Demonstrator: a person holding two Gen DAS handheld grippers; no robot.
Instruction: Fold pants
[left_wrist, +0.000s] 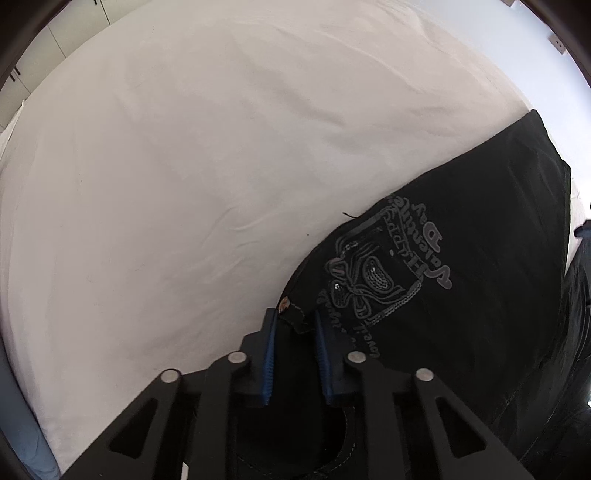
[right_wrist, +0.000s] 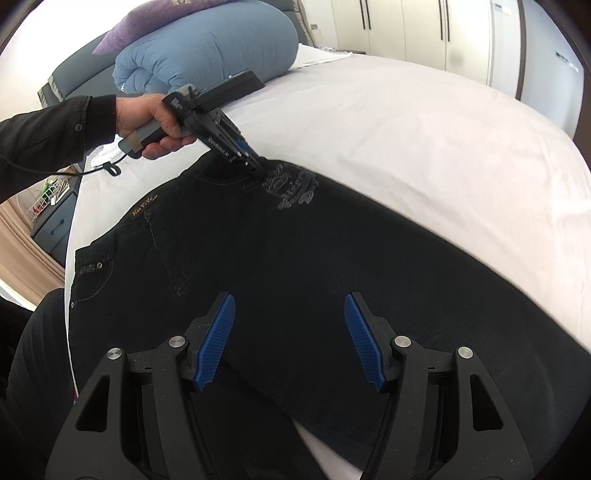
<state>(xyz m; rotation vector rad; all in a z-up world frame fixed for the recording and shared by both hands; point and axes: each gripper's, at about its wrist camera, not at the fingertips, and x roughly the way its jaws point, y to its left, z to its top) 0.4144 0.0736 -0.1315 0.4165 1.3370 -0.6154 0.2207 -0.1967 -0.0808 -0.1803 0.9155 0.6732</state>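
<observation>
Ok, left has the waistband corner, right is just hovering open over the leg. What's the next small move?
Probably lower the right gripper and close it on the pants: its jaws stand wide apart above flat fabric, while the left gripper already pinches the waistband.

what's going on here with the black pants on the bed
A person is folding black pants spread flat on a white bed sheet. The left gripper has its fingers around the waistband corner near the embroidered logo. The right gripper hovers open above the leg section, holding nothing. No fold shows yet.
</observation>
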